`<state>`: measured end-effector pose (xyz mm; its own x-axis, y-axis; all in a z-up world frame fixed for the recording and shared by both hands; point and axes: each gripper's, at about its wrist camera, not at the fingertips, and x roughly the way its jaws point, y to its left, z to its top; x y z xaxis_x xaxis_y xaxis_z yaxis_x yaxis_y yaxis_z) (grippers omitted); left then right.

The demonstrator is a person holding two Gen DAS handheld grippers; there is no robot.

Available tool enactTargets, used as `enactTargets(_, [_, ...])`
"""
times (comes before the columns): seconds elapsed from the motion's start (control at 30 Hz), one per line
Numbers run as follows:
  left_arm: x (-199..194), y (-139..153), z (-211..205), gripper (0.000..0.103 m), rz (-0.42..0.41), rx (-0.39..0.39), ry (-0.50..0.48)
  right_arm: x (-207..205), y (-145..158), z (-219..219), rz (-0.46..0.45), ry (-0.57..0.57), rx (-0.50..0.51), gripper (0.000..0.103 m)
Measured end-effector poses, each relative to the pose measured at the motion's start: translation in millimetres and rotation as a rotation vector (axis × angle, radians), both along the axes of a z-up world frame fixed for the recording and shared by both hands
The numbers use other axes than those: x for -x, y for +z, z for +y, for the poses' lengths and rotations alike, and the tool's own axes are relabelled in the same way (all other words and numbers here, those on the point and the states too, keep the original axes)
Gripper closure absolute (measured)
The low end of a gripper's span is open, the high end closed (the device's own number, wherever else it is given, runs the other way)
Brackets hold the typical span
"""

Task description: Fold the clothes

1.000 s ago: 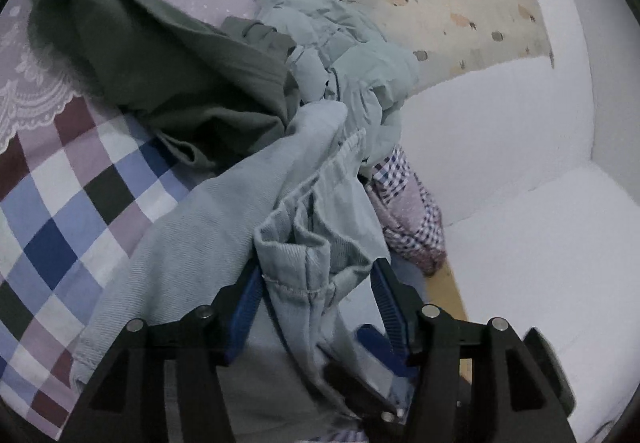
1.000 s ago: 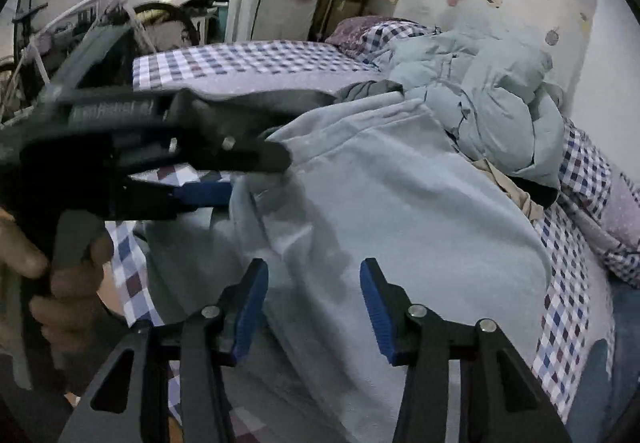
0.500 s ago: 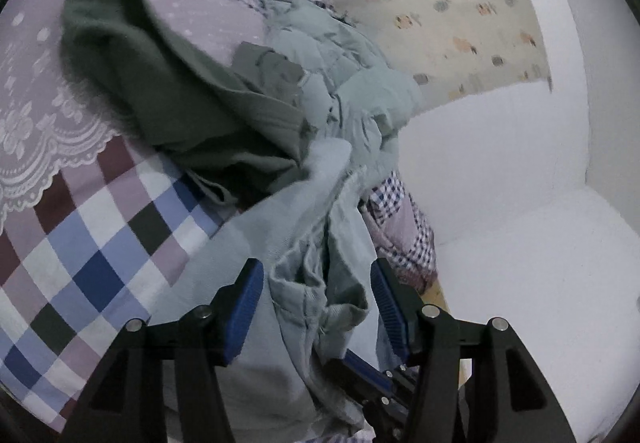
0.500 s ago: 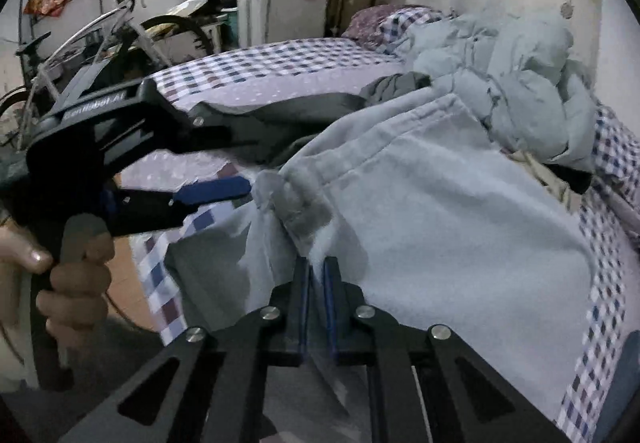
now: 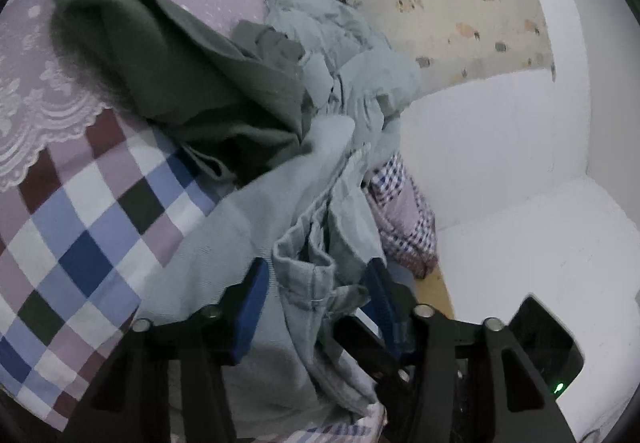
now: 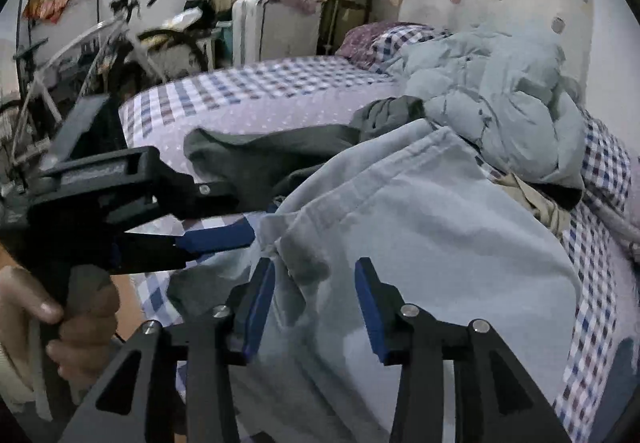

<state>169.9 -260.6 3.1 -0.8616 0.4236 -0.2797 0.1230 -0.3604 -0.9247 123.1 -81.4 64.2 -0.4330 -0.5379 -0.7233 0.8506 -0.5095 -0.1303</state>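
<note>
A light grey garment lies spread over a heap on the bed. Its bunched hem runs between the blue pads of my left gripper. Those jaws are closing and the fabric fills the gap between them. In the right wrist view the left gripper comes in from the left onto the garment's corner, and a person's hand holds its handle. My right gripper hovers over a thick folded seam of the same garment. Its jaws are opening and the pads stand clear of the cloth.
A dark green garment and a crumpled pale blue one lie behind on the checked bedsheet. A white wall runs along the bed's far side. A bicycle, a suitcase and boxes stand beyond the bed.
The right gripper's jaws closed on the garment's fold half a second ago and have opened again. The left gripper's jaws have narrowed on the bunched hem.
</note>
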Motion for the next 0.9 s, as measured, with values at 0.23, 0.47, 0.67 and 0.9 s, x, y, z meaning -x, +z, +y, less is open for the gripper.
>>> enactTargets(0.23, [-6.5,-5.2,-4.0,0.088,-0.014,-0.032,0.037,6.8,-16.5,-20.5,-0.034,0.037,-0.06,0.084])
enactTargets(0.47, [-20.8,6.3,3.3,0.089,-0.009,0.067,0.057,-7.5,20.1,-11.9,-0.008,0.045,0.018,0.091])
enactTargets(0.67, [-25.6,8.4,-1.0,0.09,-0.078,0.161,0.107,-4.0,-8.8,-23.2,-0.075,0.042,-0.056,0.088])
enactTargets(0.9, [-30.2,6.5,-14.5,0.066,-0.07,0.149,0.165,-0.3,-17.6,-28.2,-0.198,0.014,-0.029,0.053])
